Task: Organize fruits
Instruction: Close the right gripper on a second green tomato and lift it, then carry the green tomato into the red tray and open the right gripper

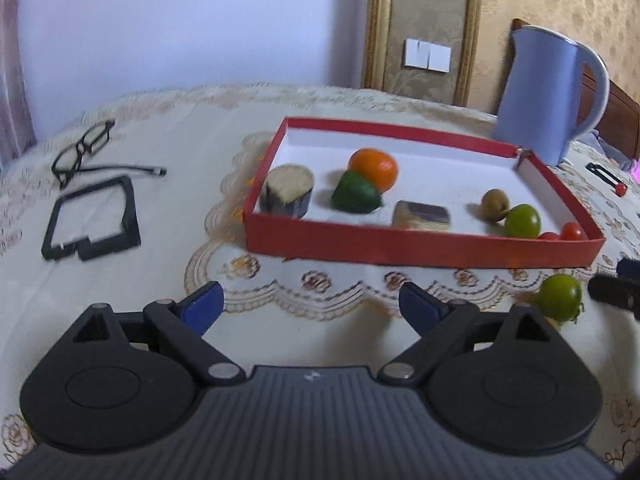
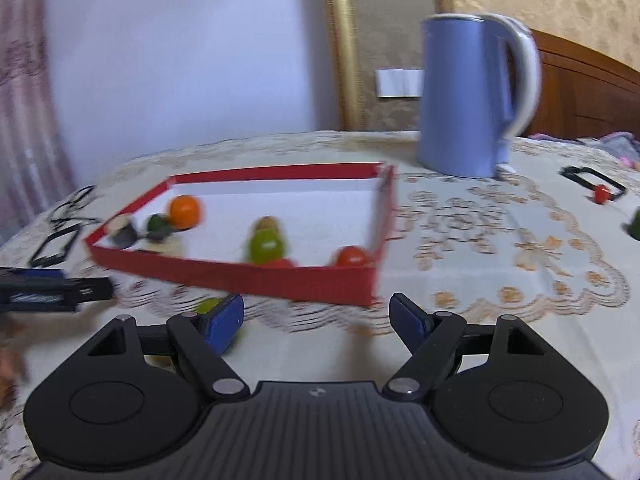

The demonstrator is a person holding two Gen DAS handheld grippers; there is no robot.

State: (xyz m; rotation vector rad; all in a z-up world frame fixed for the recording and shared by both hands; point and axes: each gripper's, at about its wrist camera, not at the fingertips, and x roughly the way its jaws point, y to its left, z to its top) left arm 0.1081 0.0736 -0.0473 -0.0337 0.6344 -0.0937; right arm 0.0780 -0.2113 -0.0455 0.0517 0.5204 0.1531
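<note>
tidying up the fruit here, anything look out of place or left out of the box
One green fruit lies on the tablecloth outside the red box, just off its near wall, while the other fruits sit inside. Both grippers are open and empty. In the right wrist view another green thing sits at the far right edge, unclear.

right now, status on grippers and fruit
Left gripper open, empty. Right gripper open, empty. One green fruit outside red tray. Path clear.

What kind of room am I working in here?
Likely a bedroom at home: a wooden headboard behind the cloth-covered table, patterned wallpaper, and a kettle beside the fruit box.
</note>
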